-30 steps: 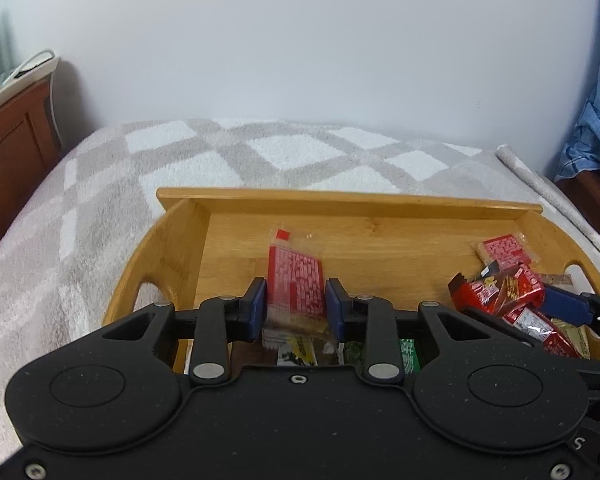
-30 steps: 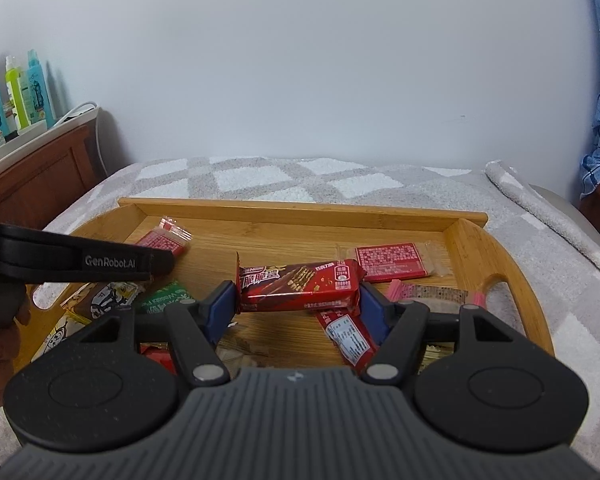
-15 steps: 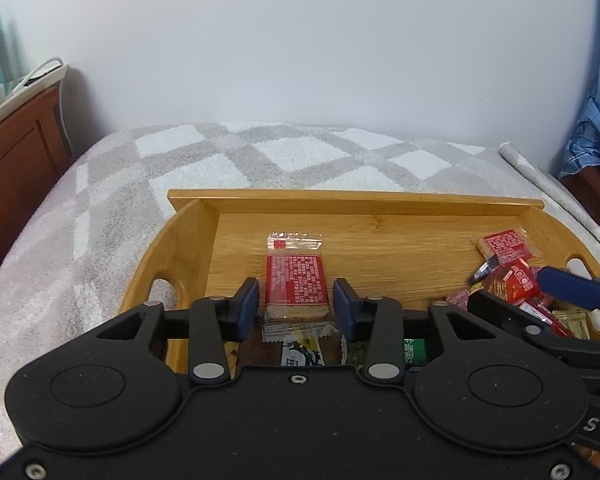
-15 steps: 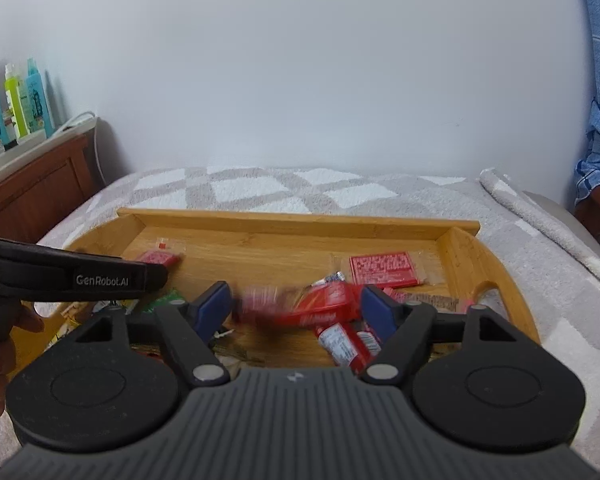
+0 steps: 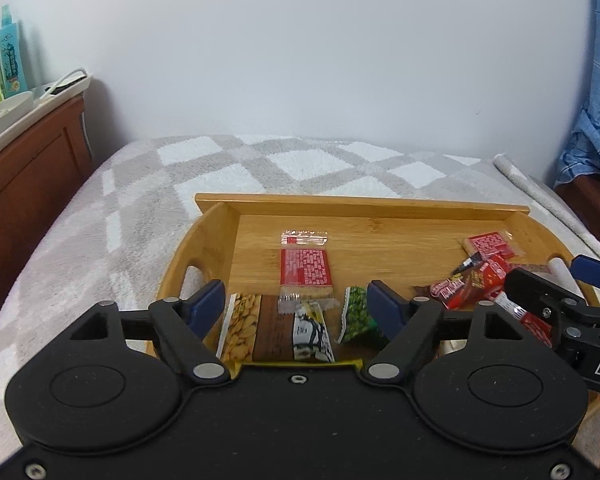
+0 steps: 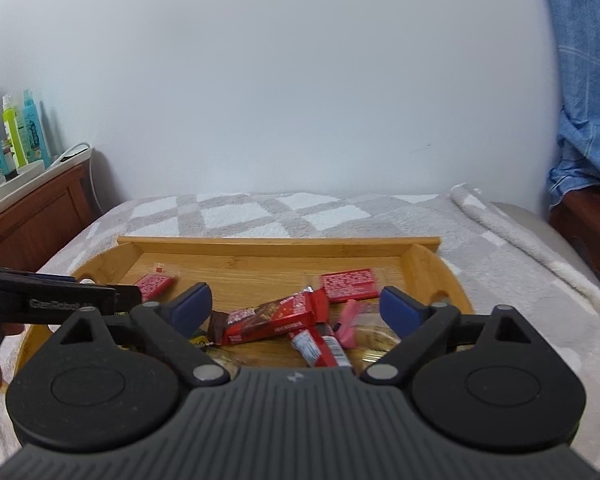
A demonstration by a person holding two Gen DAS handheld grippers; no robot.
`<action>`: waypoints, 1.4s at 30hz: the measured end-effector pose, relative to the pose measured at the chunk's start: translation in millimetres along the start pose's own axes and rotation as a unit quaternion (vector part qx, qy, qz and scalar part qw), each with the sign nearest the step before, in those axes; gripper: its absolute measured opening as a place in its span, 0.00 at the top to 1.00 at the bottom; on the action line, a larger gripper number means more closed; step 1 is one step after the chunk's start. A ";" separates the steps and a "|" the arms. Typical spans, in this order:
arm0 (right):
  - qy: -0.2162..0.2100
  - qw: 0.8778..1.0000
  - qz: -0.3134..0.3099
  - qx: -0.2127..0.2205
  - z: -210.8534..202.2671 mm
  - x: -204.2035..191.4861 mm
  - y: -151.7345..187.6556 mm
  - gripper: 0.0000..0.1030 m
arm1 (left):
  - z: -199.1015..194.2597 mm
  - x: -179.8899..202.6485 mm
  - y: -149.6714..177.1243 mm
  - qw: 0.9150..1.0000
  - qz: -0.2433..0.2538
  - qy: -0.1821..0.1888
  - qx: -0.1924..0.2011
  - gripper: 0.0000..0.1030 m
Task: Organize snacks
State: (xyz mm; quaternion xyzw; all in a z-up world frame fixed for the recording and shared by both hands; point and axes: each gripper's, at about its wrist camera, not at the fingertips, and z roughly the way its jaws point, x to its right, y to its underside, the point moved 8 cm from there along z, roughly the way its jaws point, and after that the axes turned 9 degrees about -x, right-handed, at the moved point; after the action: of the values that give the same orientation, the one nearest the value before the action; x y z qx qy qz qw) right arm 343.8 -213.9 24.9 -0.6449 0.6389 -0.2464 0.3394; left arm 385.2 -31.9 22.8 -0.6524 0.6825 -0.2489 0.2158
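Observation:
A bamboo tray (image 5: 360, 202) (image 6: 276, 242) lies on the bed with snacks in it. My left gripper (image 5: 296, 306) is open and its jaws are still opening, gripping nothing. Just beyond its tips a red cracker packet (image 5: 306, 266) lies flat on the tray floor. Beneath the fingers sit a peanut bar (image 5: 242, 326) and a green pea packet (image 5: 356, 314). My right gripper (image 6: 296, 310) is open too, jaws still widening. A red chocolate bar (image 6: 272, 318) rests loose on the tray below its fingers, untouched by the pads, beside another red cracker packet (image 6: 350, 284).
The tray sits on a grey and white checked blanket (image 5: 220, 168). A wooden nightstand (image 6: 32, 216) with bottles (image 6: 32, 132) and a power strip stands at the left. Blue cloth (image 6: 580, 80) hangs at the right. A white wall closes the back.
Both grippers opened and drew back and upward. The left one let go of the red cracker packet. The right one let go of the chocolate bar, which dropped onto the tray.

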 end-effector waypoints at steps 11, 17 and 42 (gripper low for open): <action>0.010 1.000 -0.010 0.004 -41.1 -0.8 18.5 0.00 | -40.1 0.3 26.2 1.000 -0.003 -0.004 0.004 0.12; 0.010 1.000 -0.015 0.009 -62.2 -5.5 36.5 0.00 | -62.2 -0.1 46.5 1.000 -0.005 -0.003 0.011 0.10; 0.030 0.999 0.010 -0.006 -117.4 -0.3 125.2 0.00 | -94.8 5.3 165.4 1.000 -0.015 -0.016 -0.013 0.09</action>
State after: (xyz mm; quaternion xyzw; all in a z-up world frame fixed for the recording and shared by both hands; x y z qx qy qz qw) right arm 173.4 -222.2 6.8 -0.6326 0.6567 -0.2589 0.3186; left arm 196.6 -27.5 -5.5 -0.6695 0.6722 -0.2328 0.2140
